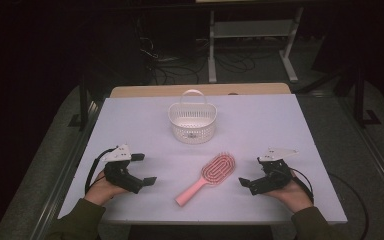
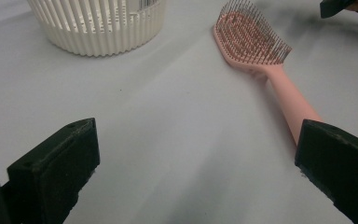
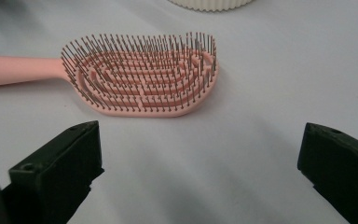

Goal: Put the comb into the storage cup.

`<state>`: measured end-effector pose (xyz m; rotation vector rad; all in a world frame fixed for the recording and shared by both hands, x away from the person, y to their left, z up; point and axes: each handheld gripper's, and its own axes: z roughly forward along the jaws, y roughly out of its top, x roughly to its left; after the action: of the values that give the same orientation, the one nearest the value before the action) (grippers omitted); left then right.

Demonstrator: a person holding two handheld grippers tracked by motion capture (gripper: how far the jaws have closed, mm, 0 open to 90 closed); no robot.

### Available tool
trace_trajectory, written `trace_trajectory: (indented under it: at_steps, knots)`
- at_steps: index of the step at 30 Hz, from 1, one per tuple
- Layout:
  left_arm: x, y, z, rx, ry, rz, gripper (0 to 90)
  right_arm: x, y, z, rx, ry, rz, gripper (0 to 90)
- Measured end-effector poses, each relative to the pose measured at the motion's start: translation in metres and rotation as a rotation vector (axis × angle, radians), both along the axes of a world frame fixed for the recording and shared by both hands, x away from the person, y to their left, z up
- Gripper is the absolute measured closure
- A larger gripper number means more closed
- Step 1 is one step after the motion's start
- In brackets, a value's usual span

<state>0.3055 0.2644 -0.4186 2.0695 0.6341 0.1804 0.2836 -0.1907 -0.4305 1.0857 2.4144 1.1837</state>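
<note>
Dim surroundings frame a pale worktop [image 1: 280,125], with cables and a white frame on the floor behind it. Items counted on the worktop: one hairbrush [image 1: 207,177], one basket [image 1: 192,122]. Grippers counted: two, one in each of the person's hands.

Hairbrush: pink, oval vented head with rows of thin dark-tipped bristles pointing up, plain straight handle. It lies flat at the near middle of the worktop, between the two grippers, head toward the far right and handle toward the near left (touching neither gripper).

Basket: white, slatted wall, loop handle, standing upright beyond the brush and apart from it.

Left gripper [image 1: 144,169]: jaws spread wide, nothing between them. Right gripper [image 1: 252,171]: jaws likewise wide apart, holding nothing, the brush head just ahead of it in the right gripper view.
</note>
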Motion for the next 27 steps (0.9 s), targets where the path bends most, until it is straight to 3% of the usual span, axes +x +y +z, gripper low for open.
trace_trajectory:
  at_steps: [27]
  knots:
    - [0.001, -0.019, 0.007, -0.001, -0.007, -0.025, 0.0, 0.002, 0.001, -0.001, 0.003, 0.002, 0.008, 0.0]
